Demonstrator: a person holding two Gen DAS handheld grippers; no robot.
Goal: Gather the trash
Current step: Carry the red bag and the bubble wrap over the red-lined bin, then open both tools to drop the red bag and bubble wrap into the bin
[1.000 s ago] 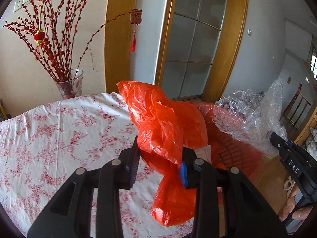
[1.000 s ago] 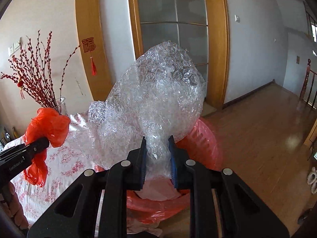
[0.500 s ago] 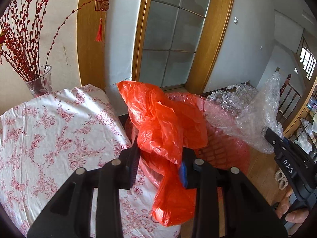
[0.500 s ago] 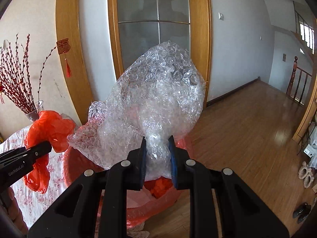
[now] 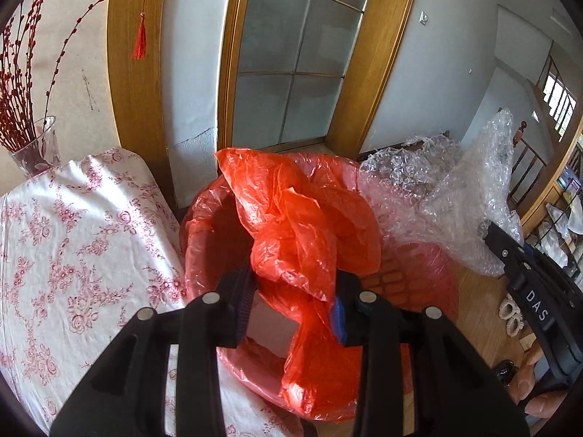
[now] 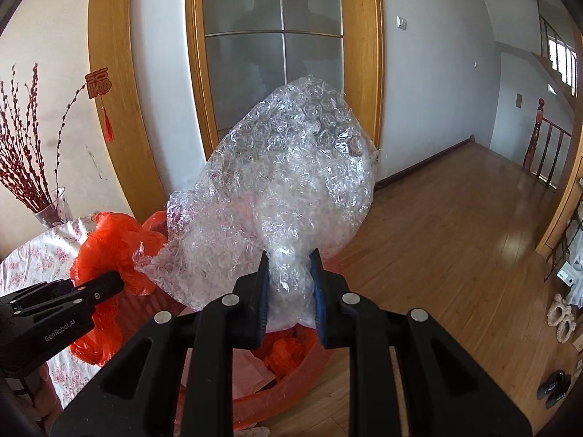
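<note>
A white tablecloth printed with pink flowers (image 5: 73, 255) covers the table at the left. At its far corner stands a clear glass vase (image 5: 34, 153) holding red-budded branches (image 6: 22, 153). A red tasselled charm (image 5: 144, 3) hangs on the wooden frame beside a frosted-glass door (image 6: 273, 54). Pale fluffy slippers (image 6: 561, 318) lie on the wooden floor (image 6: 455, 236).

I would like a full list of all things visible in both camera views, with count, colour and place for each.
plastic bag: 1, orange-red, in left hand-held gripper, over bin
bubble wrap: 1, clear, in right hand-held gripper, over bin
bin: 1, red, red liner, on floor beside table
table: 1, white cloth with pink flowers, left
vase: 1, glass, red branches, on table
door: 1, frosted glass, wood frame, behind
slippers: 1 pair, beige, on floor, right
left hand-held gripper: 1, black
right hand-held gripper: 1, black
</note>
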